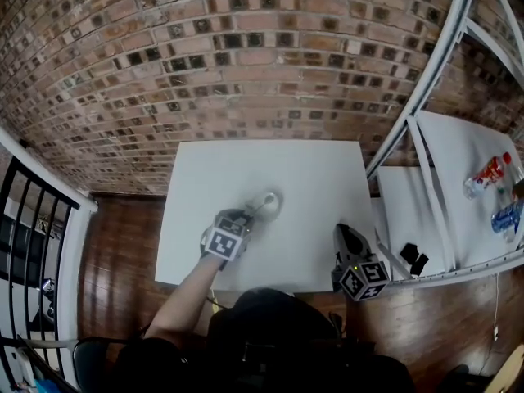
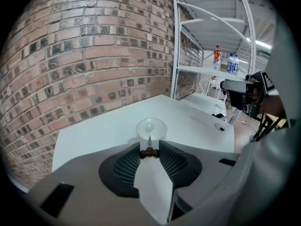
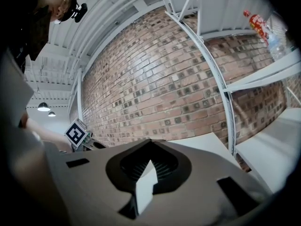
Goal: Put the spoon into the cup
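While left claw (image 2: 149, 152) pinches a thin spoon (image 2: 149, 142), its bowl sits inside the clear plastic cup (image 2: 160, 134). Cup stands centrally on the white bench (image 1: 270, 162). Right claw (image 3: 149, 161): closed, empty.

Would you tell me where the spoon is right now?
In the left gripper view the spoon is pinched by its handle in the left gripper, its bowl at the clear cup on the white table.

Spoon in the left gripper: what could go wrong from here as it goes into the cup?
1. The left gripper pinches only the very end of the spoon, so the spoon may swivel or slip out.
2. The clear cup stands loose on the table. The right gripper is off to the side, shut and empty, so a nudge could tip the cup.
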A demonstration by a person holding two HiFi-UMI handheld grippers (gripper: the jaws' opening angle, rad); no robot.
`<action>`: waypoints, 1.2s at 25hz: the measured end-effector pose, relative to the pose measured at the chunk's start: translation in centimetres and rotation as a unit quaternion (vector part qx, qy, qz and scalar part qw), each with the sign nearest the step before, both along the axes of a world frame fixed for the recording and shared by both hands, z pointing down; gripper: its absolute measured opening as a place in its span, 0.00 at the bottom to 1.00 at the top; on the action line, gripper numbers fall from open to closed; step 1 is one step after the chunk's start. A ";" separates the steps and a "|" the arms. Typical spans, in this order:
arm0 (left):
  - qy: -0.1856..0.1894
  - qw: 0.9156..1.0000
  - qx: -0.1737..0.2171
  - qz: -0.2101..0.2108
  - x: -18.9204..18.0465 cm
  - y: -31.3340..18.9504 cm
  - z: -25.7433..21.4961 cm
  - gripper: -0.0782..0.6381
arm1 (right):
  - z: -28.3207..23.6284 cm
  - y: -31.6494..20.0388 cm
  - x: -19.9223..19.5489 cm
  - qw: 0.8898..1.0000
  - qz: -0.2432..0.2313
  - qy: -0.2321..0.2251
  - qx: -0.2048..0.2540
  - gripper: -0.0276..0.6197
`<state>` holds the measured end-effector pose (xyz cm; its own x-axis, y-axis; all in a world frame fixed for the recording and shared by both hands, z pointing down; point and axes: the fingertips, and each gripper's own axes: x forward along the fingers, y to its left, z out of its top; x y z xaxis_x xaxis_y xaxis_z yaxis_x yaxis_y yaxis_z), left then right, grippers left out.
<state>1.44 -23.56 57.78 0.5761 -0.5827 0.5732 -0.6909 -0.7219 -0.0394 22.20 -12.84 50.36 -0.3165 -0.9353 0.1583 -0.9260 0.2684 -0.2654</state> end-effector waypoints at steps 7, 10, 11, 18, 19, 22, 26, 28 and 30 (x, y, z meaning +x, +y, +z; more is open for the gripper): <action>0.013 1.000 0.000 0.008 1.3 -1.2 -0.1 0.29 | -0.4 -0.2 0.6 1.000 0.011 0.004 0.005 0.05; 0.017 1.000 -0.001 0.010 1.9 -1.7 0.1 0.29 | -0.5 -0.4 1.1 1.000 0.015 0.006 0.006 0.05; 0.017 1.000 -0.001 0.010 2.0 -1.9 0.2 0.29 | -0.6 -0.5 1.1 1.000 0.016 0.007 0.007 0.05; 0.014 1.000 -0.002 0.011 2.6 -2.6 0.8 0.29 | -0.9 -0.8 1.6 1.000 0.020 0.011 0.010 0.05; 0.013 1.000 -0.001 0.011 2.7 -2.7 0.9 0.29 | -0.9 -0.8 1.7 1.000 0.020 0.010 0.009 0.05; 0.013 1.000 0.002 0.013 2.8 -2.8 0.9 0.29 | -0.9 -0.7 1.7 1.000 0.019 0.008 0.007 0.05; 0.019 1.000 0.001 0.016 2.9 -2.5 0.9 0.38 | -1.0 -0.6 1.7 1.000 0.017 0.007 0.007 0.05; 0.024 1.000 0.007 0.016 2.9 -2.3 0.7 0.39 | -1.0 -0.5 1.5 1.000 0.014 0.007 0.008 0.05; 0.029 0.999 0.014 0.011 2.6 -2.3 0.6 0.39 | -1.0 -0.5 1.2 1.000 0.012 0.007 0.009 0.05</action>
<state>4.00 -25.89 58.38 0.6202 -0.5858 0.5217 -0.6772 -0.7355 -0.0209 23.45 -13.30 49.31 -0.2925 -0.9451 0.1457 -0.9355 0.2512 -0.2485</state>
